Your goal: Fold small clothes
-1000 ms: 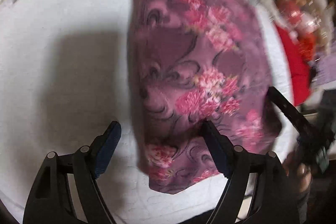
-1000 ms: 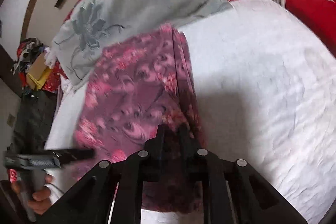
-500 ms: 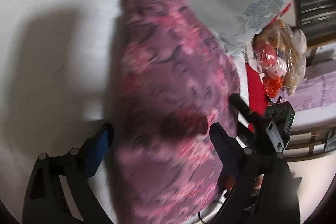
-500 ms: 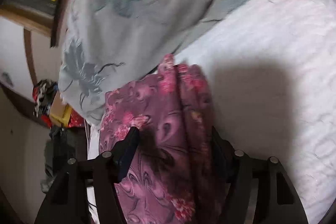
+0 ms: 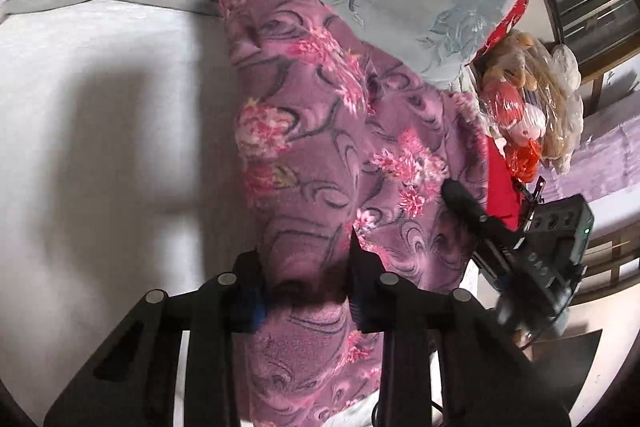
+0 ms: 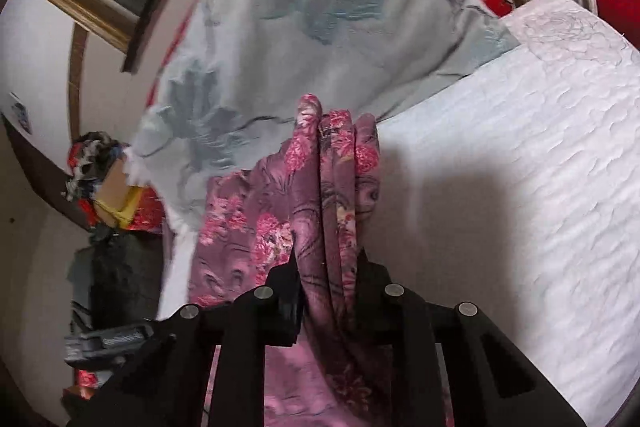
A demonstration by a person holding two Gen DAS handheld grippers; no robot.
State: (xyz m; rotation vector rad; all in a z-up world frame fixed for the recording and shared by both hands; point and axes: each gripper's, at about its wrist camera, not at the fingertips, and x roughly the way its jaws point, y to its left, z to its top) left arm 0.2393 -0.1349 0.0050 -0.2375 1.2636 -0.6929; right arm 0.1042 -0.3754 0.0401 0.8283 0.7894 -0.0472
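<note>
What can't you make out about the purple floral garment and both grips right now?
- Purple floral garment: its near end is cut off by the bottom edge in both wrist views; type unclear.
- Left gripper: pinched fabric lies in shadow.
- Right gripper: bunched folds hide the layer count.
- White bed cover under the garment: hidden.

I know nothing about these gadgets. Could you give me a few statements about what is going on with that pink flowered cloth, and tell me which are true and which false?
1. The left gripper has its jaws closed on the purple flowered cloth. True.
2. The right gripper holds nothing. False: it pinches bunched folds of that cloth.
3. The cloth lies over a white bed cover. True.
4. The grey flowered blanket is clamped in a gripper. False: it lies untouched behind the cloth.
</note>
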